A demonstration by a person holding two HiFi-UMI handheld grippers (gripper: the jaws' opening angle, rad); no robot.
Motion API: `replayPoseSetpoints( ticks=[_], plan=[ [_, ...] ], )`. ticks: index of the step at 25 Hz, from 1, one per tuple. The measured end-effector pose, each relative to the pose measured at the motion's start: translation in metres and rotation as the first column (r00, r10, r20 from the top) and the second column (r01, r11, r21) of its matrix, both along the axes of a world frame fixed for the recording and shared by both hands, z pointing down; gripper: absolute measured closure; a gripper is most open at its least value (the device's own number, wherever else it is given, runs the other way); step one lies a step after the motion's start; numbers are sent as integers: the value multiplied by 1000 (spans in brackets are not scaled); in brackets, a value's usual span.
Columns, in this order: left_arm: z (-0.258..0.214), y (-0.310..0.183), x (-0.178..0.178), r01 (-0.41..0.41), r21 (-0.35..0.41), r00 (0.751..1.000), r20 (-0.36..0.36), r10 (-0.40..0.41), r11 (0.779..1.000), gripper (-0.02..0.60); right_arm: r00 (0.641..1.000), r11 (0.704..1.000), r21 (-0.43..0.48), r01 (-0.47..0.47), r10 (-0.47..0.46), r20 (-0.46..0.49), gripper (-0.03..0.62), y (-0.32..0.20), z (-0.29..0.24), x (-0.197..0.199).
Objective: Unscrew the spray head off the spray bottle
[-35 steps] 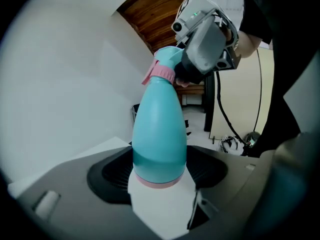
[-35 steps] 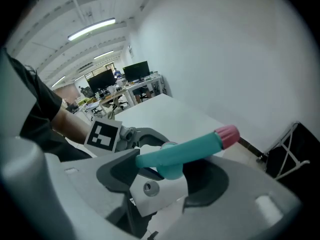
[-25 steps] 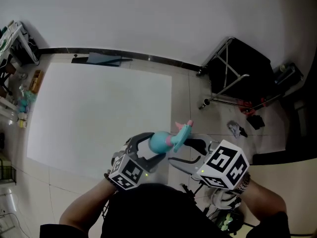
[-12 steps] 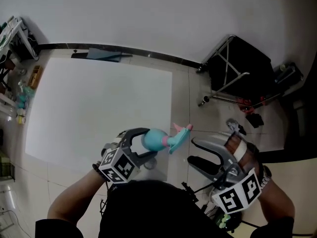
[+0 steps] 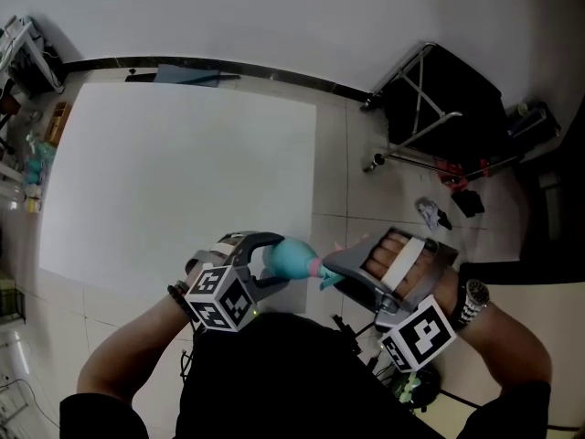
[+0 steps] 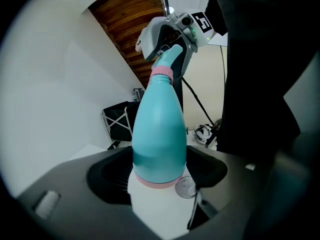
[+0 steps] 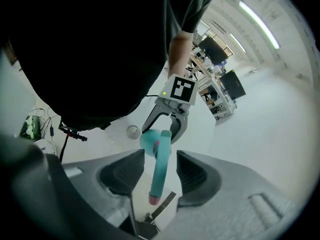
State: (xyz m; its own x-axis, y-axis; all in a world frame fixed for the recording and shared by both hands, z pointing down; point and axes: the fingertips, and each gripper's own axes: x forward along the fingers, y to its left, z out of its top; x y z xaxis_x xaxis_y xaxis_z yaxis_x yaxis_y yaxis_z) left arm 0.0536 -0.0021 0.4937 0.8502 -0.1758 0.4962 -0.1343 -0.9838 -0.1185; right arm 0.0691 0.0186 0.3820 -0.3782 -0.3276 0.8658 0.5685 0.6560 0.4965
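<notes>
The left gripper (image 5: 272,262) has its fingers (image 6: 107,171) clamped on the body of the teal spray bottle (image 6: 159,134), held in the air above the white surface (image 5: 183,181). The right gripper (image 5: 335,273) has its fingers (image 7: 122,171) apart on either side of the spray head (image 7: 161,169), with gaps showing. Farther off stands a black folding stand (image 5: 439,108).

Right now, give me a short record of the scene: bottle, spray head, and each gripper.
bottle: teal, held up off the floor
spray head: on the bottle, not yet off
left gripper: shut on the bottle's body
right gripper: jaws apart around the spray head, a gap on each side
</notes>
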Motion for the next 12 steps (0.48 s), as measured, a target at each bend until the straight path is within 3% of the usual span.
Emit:
replayPoseSetpoints(
  ticks=[6,12],
  plan=[
    [6,8,6,-42,-6,999,15,42,999,222,1000,999,-45,18,-19,-23,478,5,11,-1],
    [13,9,6,-61,-18,997,42,62,998,222,998,997,-72,29,-33,-56,482,5,19,2]
  ],
)
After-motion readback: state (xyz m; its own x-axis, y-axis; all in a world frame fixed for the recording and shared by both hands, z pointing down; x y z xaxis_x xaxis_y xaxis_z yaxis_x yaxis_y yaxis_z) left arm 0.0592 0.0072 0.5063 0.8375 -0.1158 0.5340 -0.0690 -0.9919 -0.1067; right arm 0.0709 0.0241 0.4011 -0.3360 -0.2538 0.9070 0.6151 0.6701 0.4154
